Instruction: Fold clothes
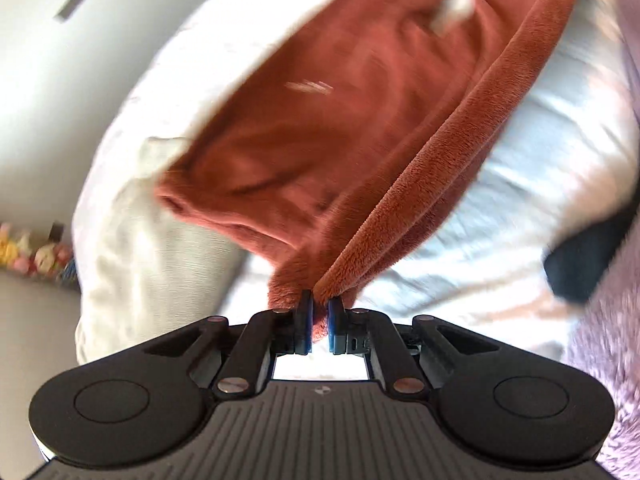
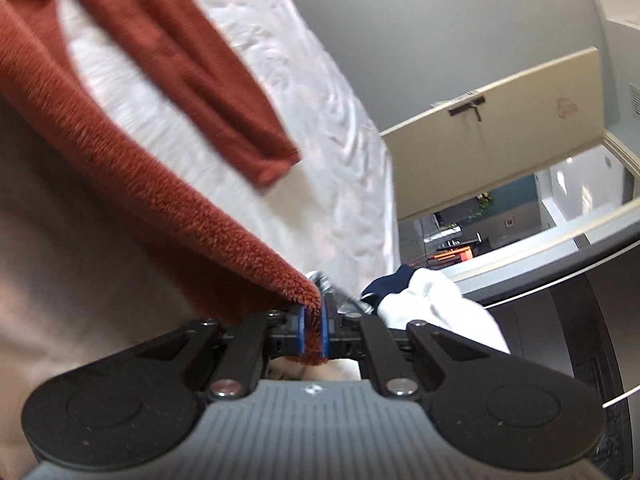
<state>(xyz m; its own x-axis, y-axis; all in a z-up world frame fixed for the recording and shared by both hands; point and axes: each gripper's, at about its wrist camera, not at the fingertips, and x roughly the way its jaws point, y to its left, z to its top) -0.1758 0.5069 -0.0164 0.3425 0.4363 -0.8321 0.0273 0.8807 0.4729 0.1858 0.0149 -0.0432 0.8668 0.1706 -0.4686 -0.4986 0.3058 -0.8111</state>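
A rust-red fleece garment (image 1: 340,152) hangs in the air over a white bed (image 1: 520,184). My left gripper (image 1: 320,306) is shut on one edge of it, with folds of fleece bunched between the blue pads. In the right wrist view the same garment (image 2: 132,152) stretches up to the left, and a loose part of it (image 2: 208,92) hangs over the bed (image 2: 320,92). My right gripper (image 2: 313,316) is shut on another edge of the fleece. Both views are blurred by motion.
A white pillow (image 1: 132,248) lies at the bed's left. A dark garment (image 1: 580,264) and a lilac fuzzy fabric (image 1: 608,352) lie at the right. White (image 2: 436,304) and navy (image 2: 390,286) clothes lie by the bed's edge. An open door (image 2: 500,128) stands beyond.
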